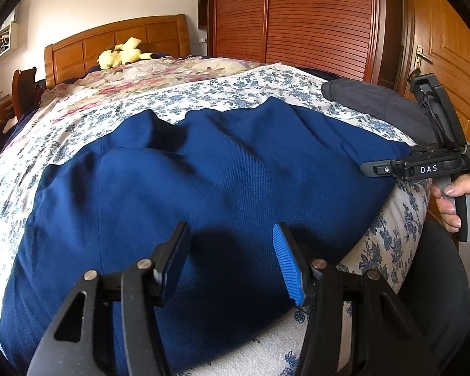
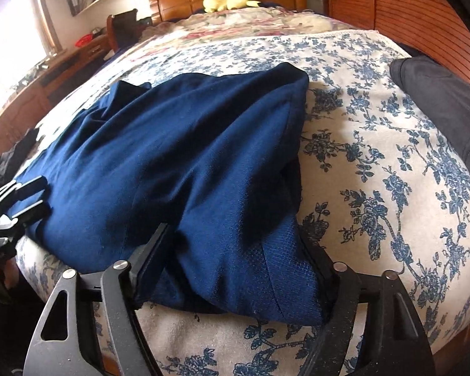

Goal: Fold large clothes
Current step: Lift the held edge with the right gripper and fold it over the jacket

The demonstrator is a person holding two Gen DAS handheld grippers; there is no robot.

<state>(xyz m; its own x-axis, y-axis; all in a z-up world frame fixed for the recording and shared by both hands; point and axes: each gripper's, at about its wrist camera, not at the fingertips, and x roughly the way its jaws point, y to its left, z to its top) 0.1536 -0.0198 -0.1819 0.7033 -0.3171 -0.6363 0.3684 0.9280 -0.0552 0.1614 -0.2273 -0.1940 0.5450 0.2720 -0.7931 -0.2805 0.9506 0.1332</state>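
Big bed with a floral bedspread (image 2: 376, 163), and the navy garment (image 1: 203, 181) is spread across the near end of it, already doubled over by the look of it, with a dark grey piece (image 1: 369, 100) off by the wardrobe side. The right gripper (image 2: 235, 269) straddles the garment's near corner, jaws wide, fabric bunched between them but not pinched. The left gripper (image 1: 232, 257) hovers over the cloth, jaws apart, holding nothing. Looks mid-fold; next both need to clamp an edge and carry it across.
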